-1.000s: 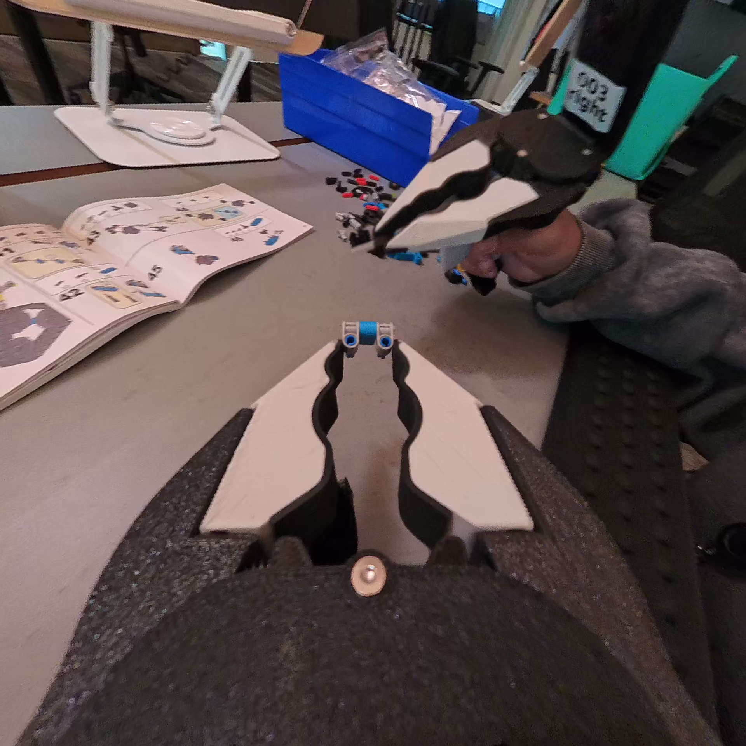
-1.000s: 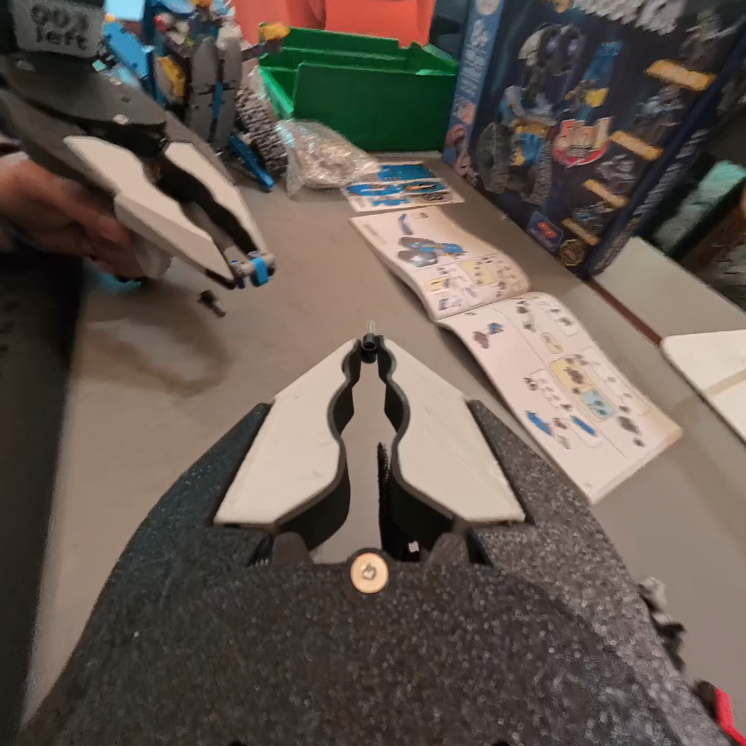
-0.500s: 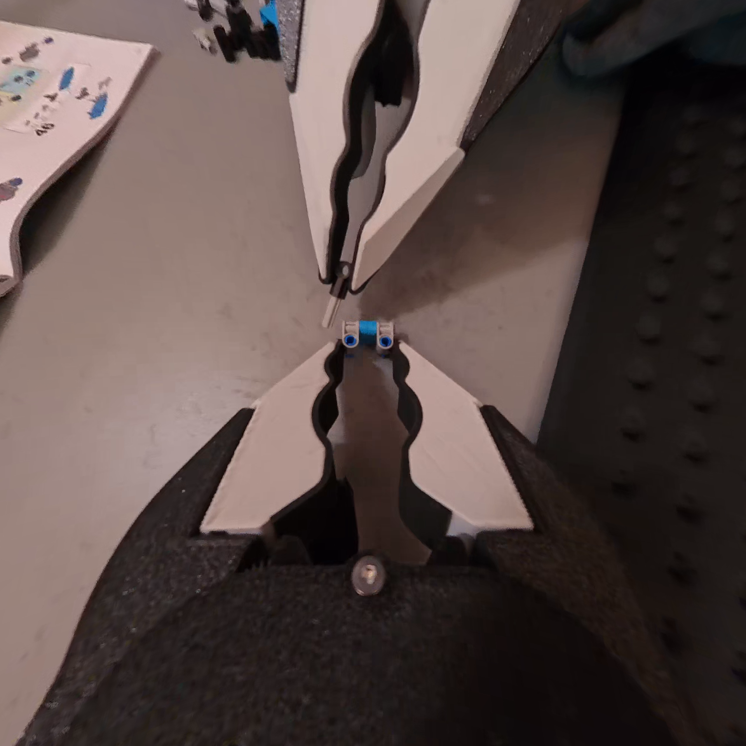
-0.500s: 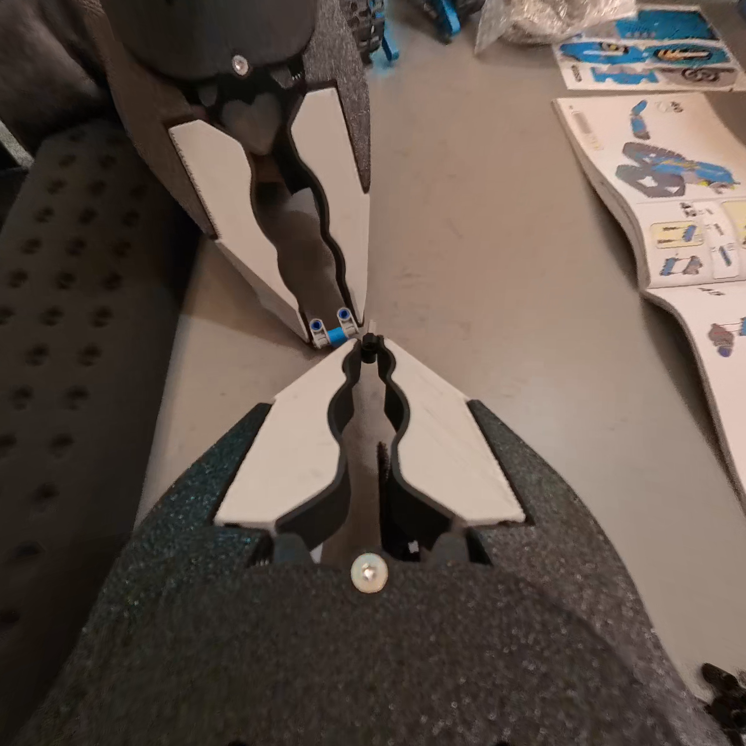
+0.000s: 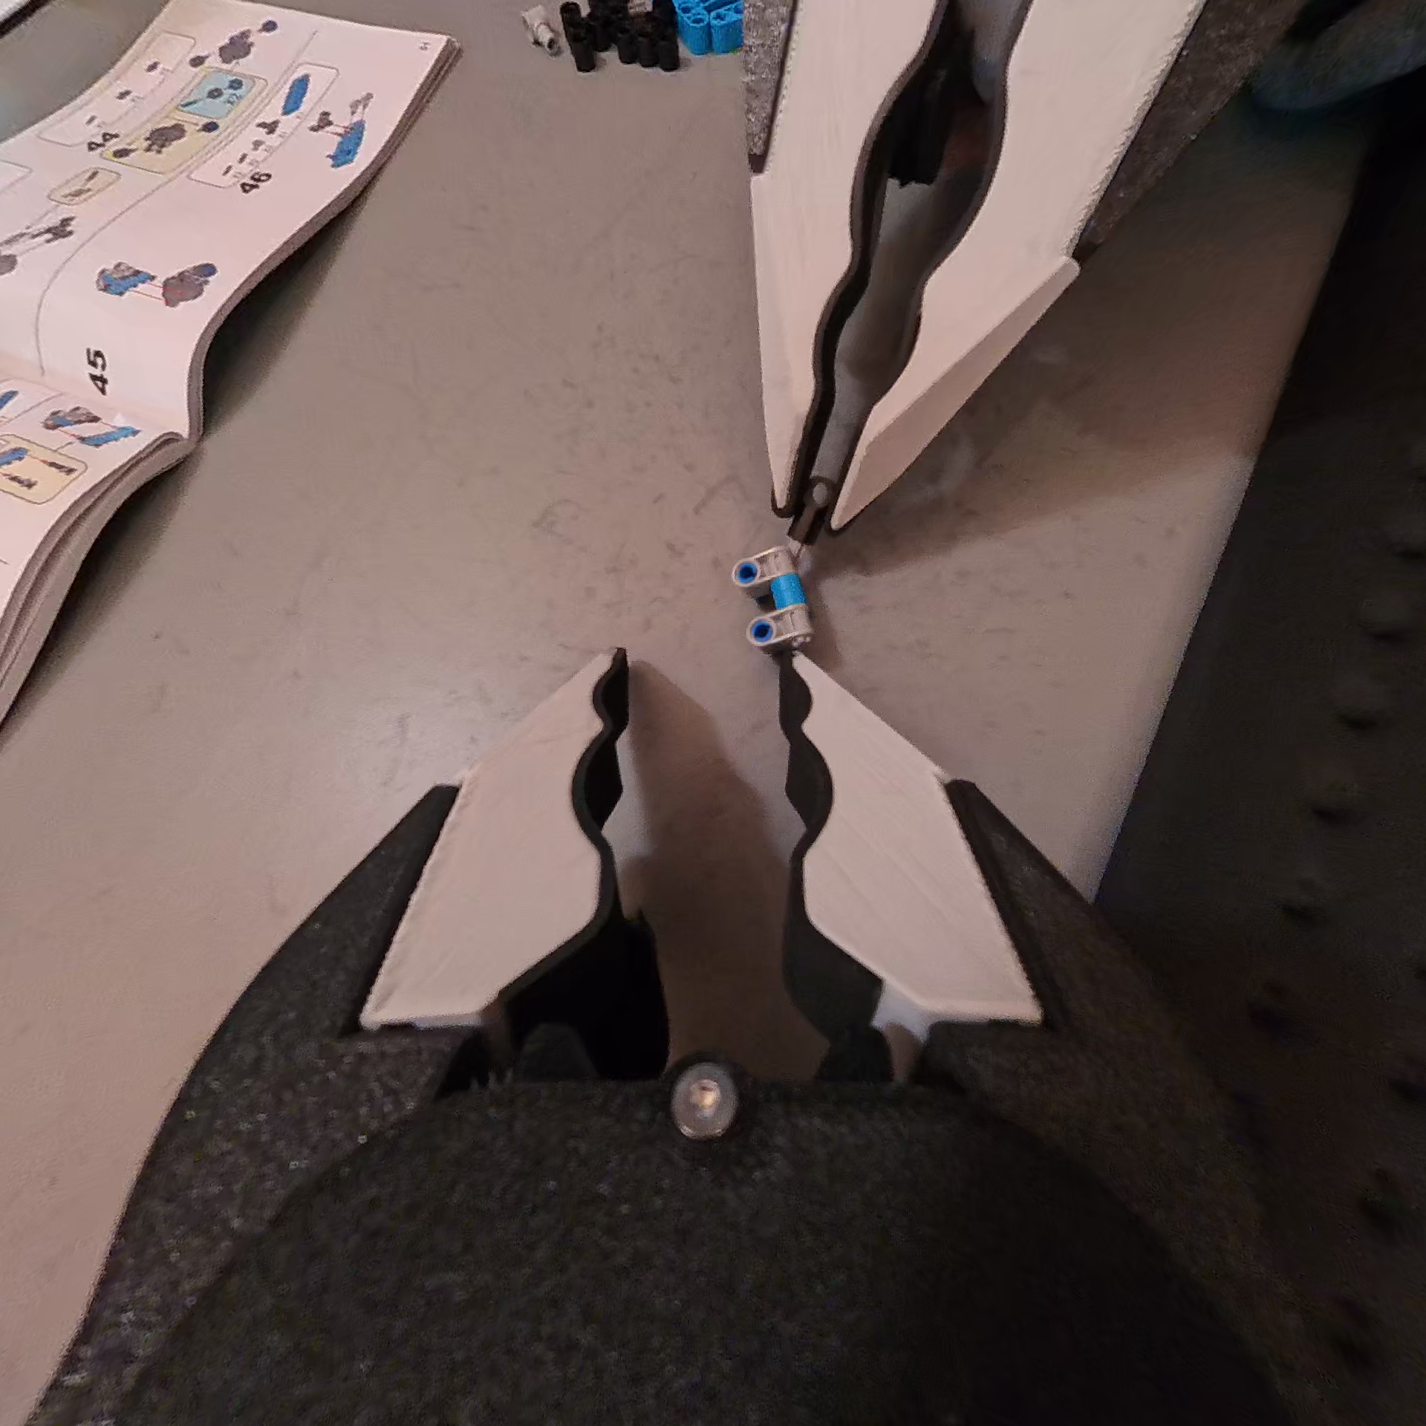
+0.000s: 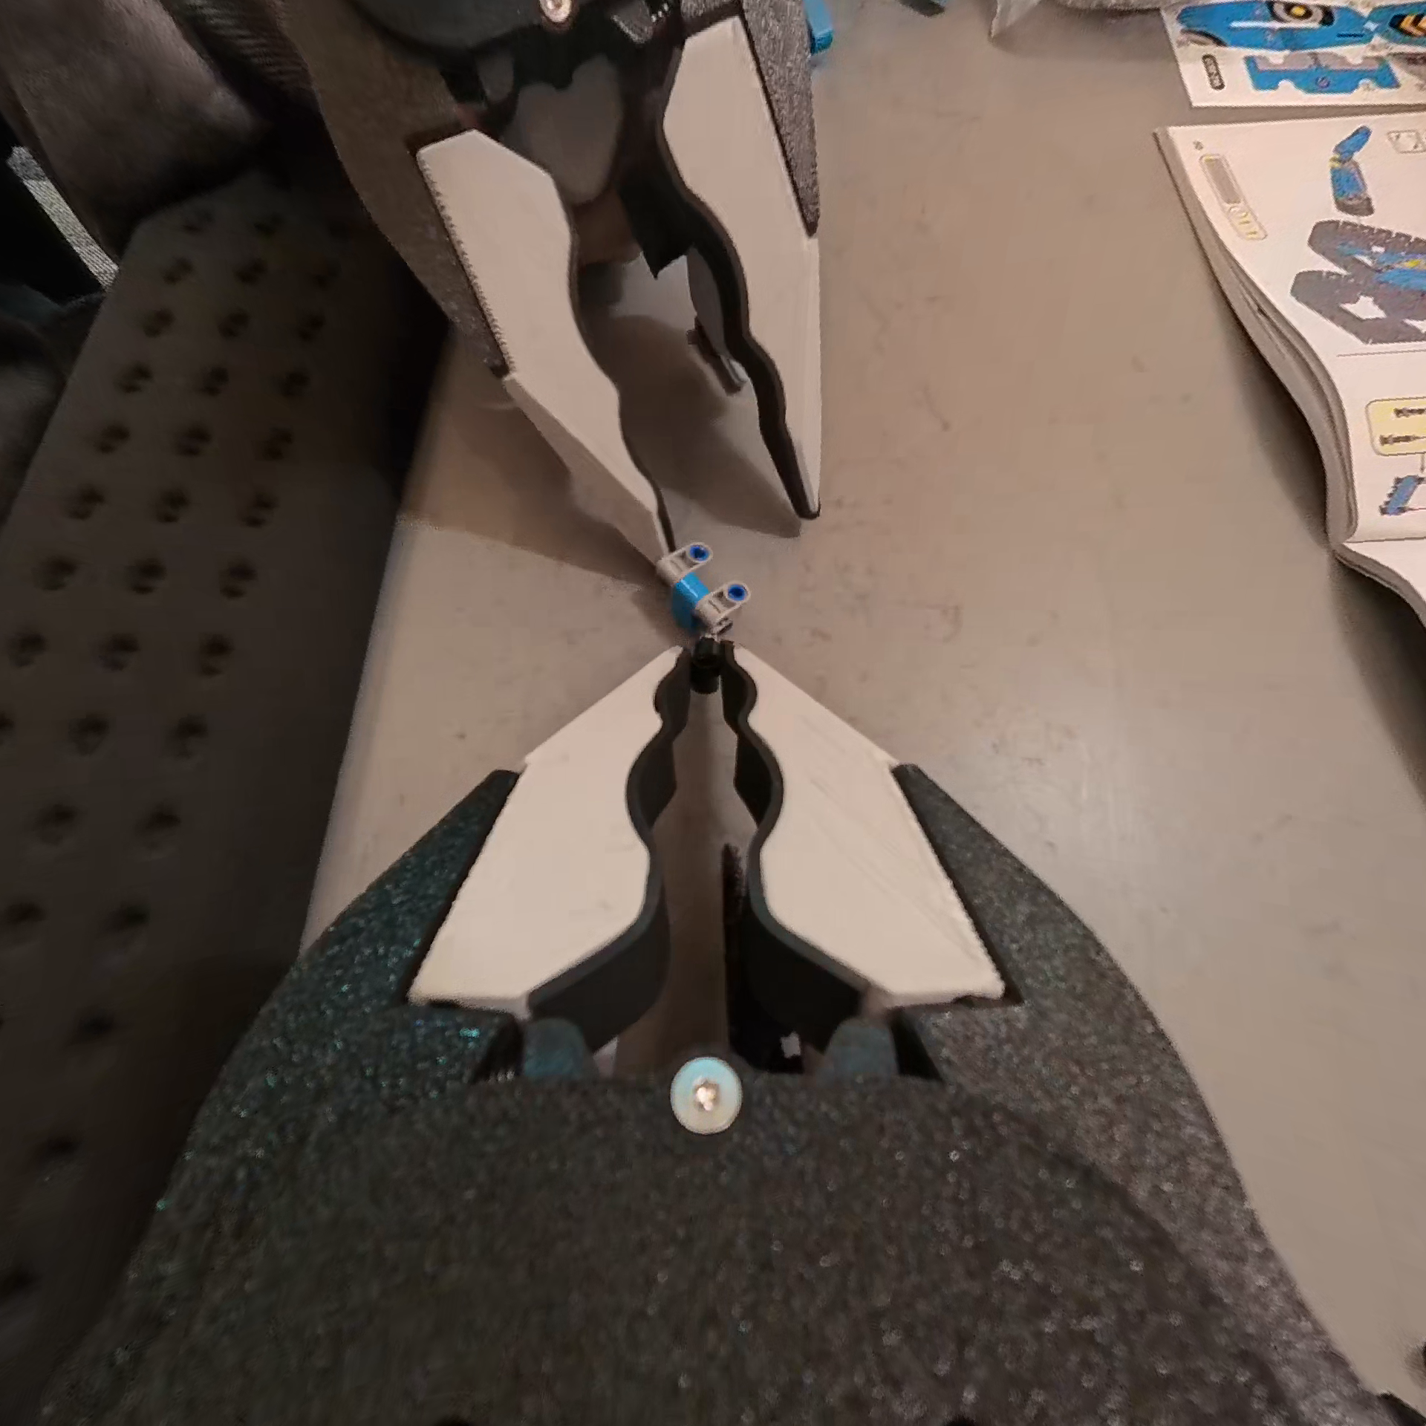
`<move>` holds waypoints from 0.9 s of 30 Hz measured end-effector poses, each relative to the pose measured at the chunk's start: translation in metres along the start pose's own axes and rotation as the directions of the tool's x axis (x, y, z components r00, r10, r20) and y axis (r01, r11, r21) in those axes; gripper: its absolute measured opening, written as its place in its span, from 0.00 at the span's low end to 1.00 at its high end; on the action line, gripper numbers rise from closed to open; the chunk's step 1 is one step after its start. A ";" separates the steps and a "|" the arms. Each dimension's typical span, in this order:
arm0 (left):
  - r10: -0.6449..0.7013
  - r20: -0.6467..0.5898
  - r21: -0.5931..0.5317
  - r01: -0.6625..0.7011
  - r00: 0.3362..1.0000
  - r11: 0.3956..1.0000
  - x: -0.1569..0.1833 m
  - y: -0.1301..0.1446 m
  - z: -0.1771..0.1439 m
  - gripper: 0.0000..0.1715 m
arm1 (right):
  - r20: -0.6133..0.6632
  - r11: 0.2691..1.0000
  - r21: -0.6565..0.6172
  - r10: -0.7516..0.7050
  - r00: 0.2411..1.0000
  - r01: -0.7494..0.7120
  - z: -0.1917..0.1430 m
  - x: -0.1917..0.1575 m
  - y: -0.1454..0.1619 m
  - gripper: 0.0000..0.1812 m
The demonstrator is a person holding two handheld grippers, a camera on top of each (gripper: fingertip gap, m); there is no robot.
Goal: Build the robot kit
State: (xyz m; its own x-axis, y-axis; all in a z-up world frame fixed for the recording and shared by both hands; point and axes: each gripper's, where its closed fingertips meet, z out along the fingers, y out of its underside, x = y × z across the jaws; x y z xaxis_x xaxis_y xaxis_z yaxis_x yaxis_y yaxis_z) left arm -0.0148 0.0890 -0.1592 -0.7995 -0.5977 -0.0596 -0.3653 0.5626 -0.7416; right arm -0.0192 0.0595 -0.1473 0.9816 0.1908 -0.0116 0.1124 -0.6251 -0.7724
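Two grippers, one small brick assembly between them, over a grey table (image 5: 432, 586).

Left gripper (image 5: 704, 664): jaws apart, its right fingertip (image 5: 795, 679) touching the grey-and-blue connector piece (image 5: 774, 600). Right gripper (image 6: 706, 665): jaws clamped on a black pin (image 6: 704, 670) that meets the connector's other end (contact looks end-on). Farther off: open instruction booklet (image 5: 154, 255), loose black and blue parts (image 5: 640, 35).

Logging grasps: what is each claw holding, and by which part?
Right claw pinches a black pin by its rear end. Left claw is open, holding nothing.
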 end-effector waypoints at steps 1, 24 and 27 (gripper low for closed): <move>-0.002 0.001 -0.001 0.002 1.000 1.000 0.000 0.000 0.000 0.23 | -0.001 1.000 -0.002 -0.003 1.000 0.003 0.000 0.000 0.000 0.04; -0.050 0.081 0.042 0.047 0.995 0.998 -0.020 -0.003 -0.006 0.19 | -0.072 1.000 -0.009 0.023 0.997 -0.024 -0.007 0.017 0.004 0.04; -0.031 0.010 0.112 0.030 0.999 0.993 -0.006 -0.015 -0.011 0.18 | -0.088 0.999 -0.020 0.032 0.996 -0.033 -0.006 0.020 0.007 0.04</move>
State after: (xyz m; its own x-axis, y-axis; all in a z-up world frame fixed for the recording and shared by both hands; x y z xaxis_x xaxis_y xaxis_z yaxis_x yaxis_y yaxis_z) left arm -0.0097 0.0911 -0.1403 -0.7830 -0.6205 -0.0434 -0.3328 0.4769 -0.8135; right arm 0.0022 0.0547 -0.1492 0.9944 0.1033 0.0203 0.0825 -0.6459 -0.7589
